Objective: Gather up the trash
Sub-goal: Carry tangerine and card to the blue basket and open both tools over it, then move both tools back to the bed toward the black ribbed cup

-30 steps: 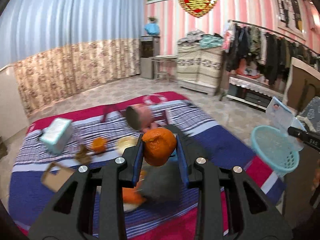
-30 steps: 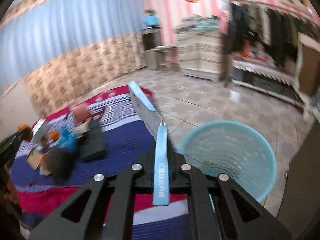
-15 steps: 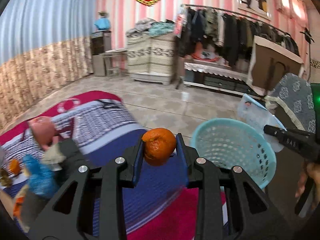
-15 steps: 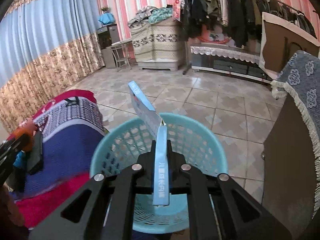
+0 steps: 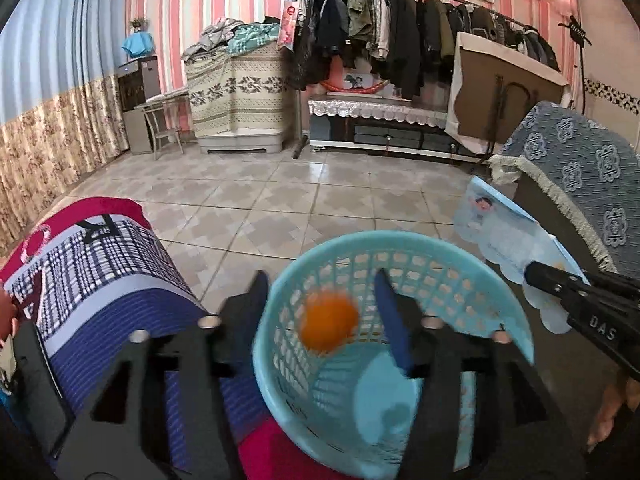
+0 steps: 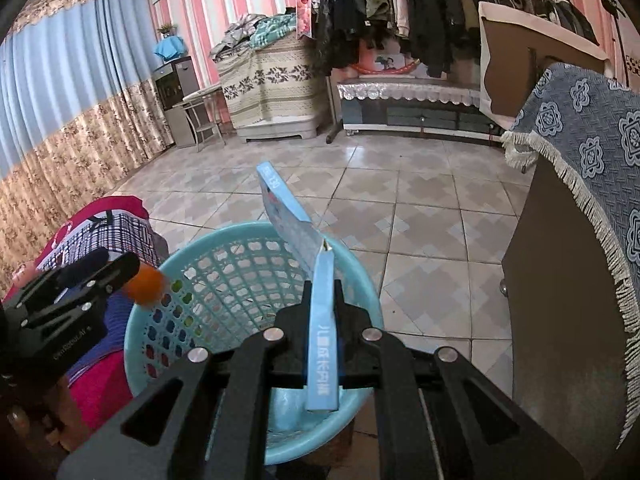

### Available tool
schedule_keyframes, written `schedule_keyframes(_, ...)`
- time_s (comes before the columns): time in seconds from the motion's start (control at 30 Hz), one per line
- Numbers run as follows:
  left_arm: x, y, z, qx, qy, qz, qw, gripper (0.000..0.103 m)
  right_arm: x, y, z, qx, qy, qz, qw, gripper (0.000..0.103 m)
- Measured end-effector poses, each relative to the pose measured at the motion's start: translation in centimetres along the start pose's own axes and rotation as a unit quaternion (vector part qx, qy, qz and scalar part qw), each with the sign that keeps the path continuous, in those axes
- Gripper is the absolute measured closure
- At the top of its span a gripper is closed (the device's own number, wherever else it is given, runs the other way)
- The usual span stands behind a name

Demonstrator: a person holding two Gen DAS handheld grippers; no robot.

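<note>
My left gripper (image 5: pixel 320 286) hangs over the light blue mesh basket (image 5: pixel 400 240), its jaws opening. The orange fruit (image 5: pixel 328 322) is blurred between them, clear of both pads, above the basket's inside. From the right wrist view the same fruit (image 6: pixel 146 286) shows just off the left gripper's tips (image 6: pixel 120 272) at the basket rim (image 6: pixel 224 240). My right gripper (image 6: pixel 323 292) is shut on a flat light blue carton (image 6: pixel 292 224), held edge-up over the basket's right side. That carton (image 5: pixel 500 236) also appears in the left wrist view.
A striped blue and red blanket (image 5: pixel 100 280) lies left of the basket. A cabinet under a blue patterned cloth (image 6: pixel 580 240) stands close on the right. Tiled floor (image 5: pixel 280 200) stretches ahead to a clothes rack (image 5: pixel 400 40) and covered furniture.
My left gripper swung from over the blanket to over the basket and its jaws spread; the orange fruit left the pads. The right gripper carried the carton over the basket.
</note>
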State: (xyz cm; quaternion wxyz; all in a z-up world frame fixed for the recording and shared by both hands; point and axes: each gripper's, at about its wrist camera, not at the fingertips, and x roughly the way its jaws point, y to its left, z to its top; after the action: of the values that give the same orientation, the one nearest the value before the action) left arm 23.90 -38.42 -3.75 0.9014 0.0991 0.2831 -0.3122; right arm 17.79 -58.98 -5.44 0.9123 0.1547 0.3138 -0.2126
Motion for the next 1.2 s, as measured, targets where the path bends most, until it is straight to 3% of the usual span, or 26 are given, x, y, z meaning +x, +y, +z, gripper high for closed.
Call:
schedule_keyframes(0.07, -0.1, 0.8, 0.0, -0.009, 0.001, 0.009, 0.9999, 0.030, 0.0, 0.4, -0.1, -0.003, 0.001, 0.000, 1.000, 0.094)
schedule_keyframes(0.23, -2.0, 4.1, -0.4, -0.037, -0.010, 0.050, 0.9980, 0.016, 0.2, 2.0, -0.3, -0.017, 0.004, 0.006, 1.000, 0.094)
schedule_keyframes(0.43, -5.7, 8.1, -1.8, -0.046, -0.022, 0.115, 0.9921, 0.012, 1.0, 5.4, -0.4, -0.045, 0.006, 0.017, 0.999, 0.094)
schedule_keyframes(0.63, -10.2, 11.6, -2.9, -0.070, -0.033, 0.148, 0.9860, 0.009, 2.9, 7.6, -0.6, -0.059, 0.011, 0.021, 0.998, 0.091)
schedule_keyframes(0.67, -10.9, 12.2, -3.1, -0.076, -0.034, 0.151, 0.9851, 0.009, 3.0, 7.8, -0.7, -0.061, 0.010, 0.020, 0.998, 0.088)
schedule_keyframes(0.73, -12.6, 13.7, -3.6, -0.086, -0.037, 0.160, 0.9827, 0.009, 2.8, 8.0, -0.7, -0.064, 0.007, 0.011, 0.998, 0.062)
schedule_keyframes(0.83, -14.8, 15.5, -4.1, -0.098, -0.044, 0.174, 0.9789, 0.008, 1.4, 8.1, -0.3, -0.060, -0.019, 0.000, 0.998, 0.035)
schedule_keyframes(1.03, -20.3, 19.9, -6.2, -0.127, -0.056, 0.215, 0.9667, 0.006, -1.0, 9.2, 0.1, -0.064, -0.047, -0.005, 0.997, 0.018)
schedule_keyframes(1.2, -23.2, 23.3, -8.7, -0.150, -0.044, 0.247, 0.9563, 0.006, -2.6, 11.9, -0.5, -0.080, -0.060, 0.013, 0.995, 0.012)
